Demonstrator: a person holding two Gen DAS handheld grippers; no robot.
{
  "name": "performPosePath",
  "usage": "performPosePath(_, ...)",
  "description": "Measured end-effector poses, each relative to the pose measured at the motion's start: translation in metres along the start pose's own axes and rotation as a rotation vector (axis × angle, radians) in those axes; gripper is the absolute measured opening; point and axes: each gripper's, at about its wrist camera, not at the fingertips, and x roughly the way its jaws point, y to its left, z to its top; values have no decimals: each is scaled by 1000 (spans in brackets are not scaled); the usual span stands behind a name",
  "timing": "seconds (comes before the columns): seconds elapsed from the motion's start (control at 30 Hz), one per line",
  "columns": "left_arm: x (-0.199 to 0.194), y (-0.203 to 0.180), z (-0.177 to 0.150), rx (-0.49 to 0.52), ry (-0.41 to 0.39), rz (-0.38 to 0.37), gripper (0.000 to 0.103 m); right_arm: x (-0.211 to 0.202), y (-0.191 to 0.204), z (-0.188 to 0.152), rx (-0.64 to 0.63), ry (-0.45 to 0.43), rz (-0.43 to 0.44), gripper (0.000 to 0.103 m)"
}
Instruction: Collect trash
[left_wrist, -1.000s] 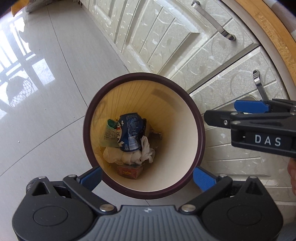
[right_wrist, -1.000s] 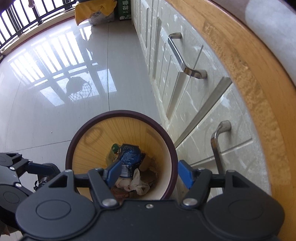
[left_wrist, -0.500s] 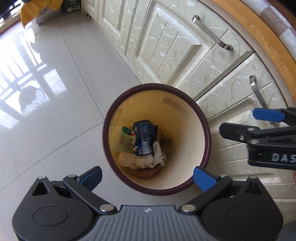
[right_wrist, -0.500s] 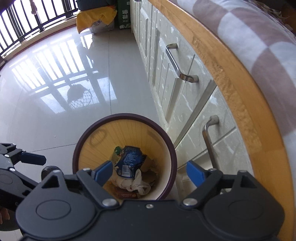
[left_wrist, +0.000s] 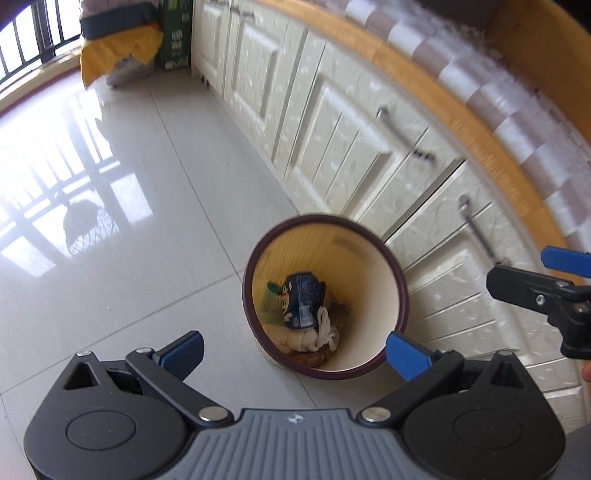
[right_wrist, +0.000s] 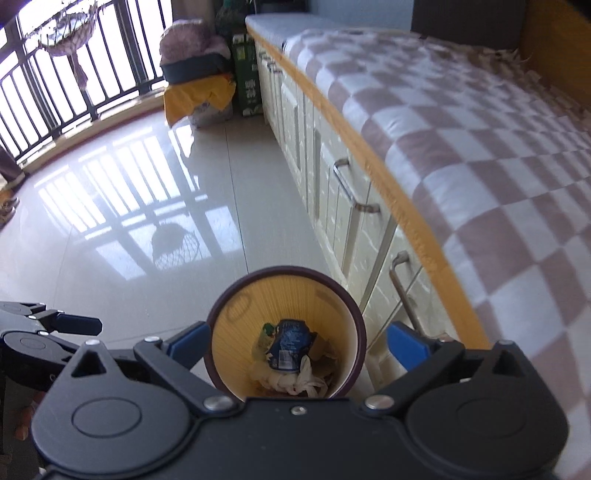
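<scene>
- Only the right wrist view shows the top of the bed, spread with a brown-and-white checked blanket (right_wrist: 480, 155), and the far balcony railing (right_wrist: 55, 85) with a hanging basket; the left wrist view cuts off at the bed's wooden edge and shows more of the cream drawer fronts (left_wrist: 351, 155) with metal bar handles.
- The round waste bin (left_wrist: 400, 291) – dark maroon rim, pale ribbed inside – stands on the glossy tiled floor (left_wrist: 129, 206), just beside the drawers.
- At its bottom lies the trash: a crushed blue can (left_wrist: 303, 304), a green-printed wrapper (left_wrist: 271, 304) at its left, crumpled white tissue (left_wrist: 314, 338) nearer, and a brown packet below, partly hidden.
- The left gripper (left_wrist: 293, 349) is spread wide with nothing between its blue pads.
- The right gripper (right_wrist: 295, 343) has just been opening and stands released, empty, above the bin.
</scene>
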Motion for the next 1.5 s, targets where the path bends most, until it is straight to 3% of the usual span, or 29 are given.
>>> performPosePath(0.47, -117, -27, -27, 67, -220, 13, 103, -130, -1, -24, 72, -217, -67, 103)
performPosePath(0.83, -197, -43, -66, 107, -417, 39, 103, -217, -1, -66, 106, -343, -111, 103)
performPosePath(1.13, -232, -58, -107, 135, -491, 77, 103, -256, 8, -110, 109, -372, -133, 103)
performPosePath(1.37, -243, -68, -136, 167, -553, 132, 103, -264, 16, -149, 109, -365, -142, 103)
performPosePath(1.5, -245, -69, -148, 170, -564, 114, 103, -264, 19, -168, 106, -361, -159, 103)
